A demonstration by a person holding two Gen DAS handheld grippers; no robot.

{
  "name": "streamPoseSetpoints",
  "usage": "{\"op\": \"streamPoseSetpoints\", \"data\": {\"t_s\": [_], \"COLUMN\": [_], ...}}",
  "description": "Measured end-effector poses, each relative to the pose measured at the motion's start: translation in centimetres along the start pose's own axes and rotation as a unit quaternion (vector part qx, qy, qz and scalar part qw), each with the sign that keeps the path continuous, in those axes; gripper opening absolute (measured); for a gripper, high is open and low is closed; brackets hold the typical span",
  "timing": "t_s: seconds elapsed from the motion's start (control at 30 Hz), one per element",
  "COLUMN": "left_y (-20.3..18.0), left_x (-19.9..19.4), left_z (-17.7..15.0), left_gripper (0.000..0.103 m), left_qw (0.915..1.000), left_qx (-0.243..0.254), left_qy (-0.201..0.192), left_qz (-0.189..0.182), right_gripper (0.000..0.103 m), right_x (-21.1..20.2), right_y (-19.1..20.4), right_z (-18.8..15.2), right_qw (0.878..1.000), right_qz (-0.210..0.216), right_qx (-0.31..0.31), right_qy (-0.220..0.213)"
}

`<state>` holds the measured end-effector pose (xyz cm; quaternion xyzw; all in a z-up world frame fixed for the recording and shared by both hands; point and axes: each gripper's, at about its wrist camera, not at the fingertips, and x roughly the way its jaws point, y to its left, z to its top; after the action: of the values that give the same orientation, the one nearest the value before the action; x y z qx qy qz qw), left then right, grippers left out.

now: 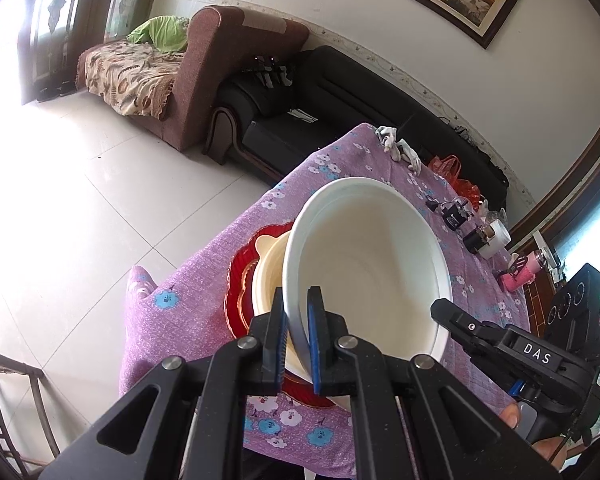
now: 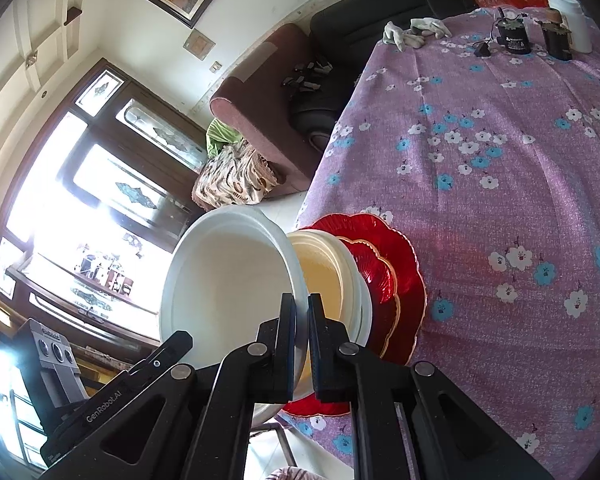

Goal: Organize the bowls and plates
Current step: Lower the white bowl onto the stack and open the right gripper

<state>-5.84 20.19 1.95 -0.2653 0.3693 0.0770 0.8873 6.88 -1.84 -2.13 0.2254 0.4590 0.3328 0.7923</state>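
A large white bowl, smooth and round with a thick rolled rim, is held tilted over the red plates at the near corner of the table. The left gripper has its jaws narrowed onto one side of the bowl's rim, and the right gripper pinches the opposite side the same way. Beside the bowl, on the plates, sits a smaller cream bowl, matte, with a lobed handle that only the left view shows. The plates are glossy red glass, ribbed and scalloped, with a thin gold edge; the right view shows two stacked, while the left view hides most of them behind the bowl. The table wears a purple flowered cloth. Across it from the bowl, small dark objects stand too small to make out.
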Motion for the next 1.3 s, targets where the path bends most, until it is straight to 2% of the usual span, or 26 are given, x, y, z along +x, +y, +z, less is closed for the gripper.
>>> {"op": "streamPoseSetpoints", "data": {"t_s": [1.3], "left_y": [-0.03], "left_x": [0.34], "left_z": [-0.07], "left_gripper": [0.008], "left_qw": [0.9999], "left_qx": [0.008], "left_qy": [-0.003], "left_qz": [0.01], "right_gripper": [0.008], "right_x": [0.78], "right_y": [0.16], "right_z": [0.24], "right_qw": [1.0], "right_qz": [-0.014], "right_qx": [0.002], "right_qy": [0.007]}}
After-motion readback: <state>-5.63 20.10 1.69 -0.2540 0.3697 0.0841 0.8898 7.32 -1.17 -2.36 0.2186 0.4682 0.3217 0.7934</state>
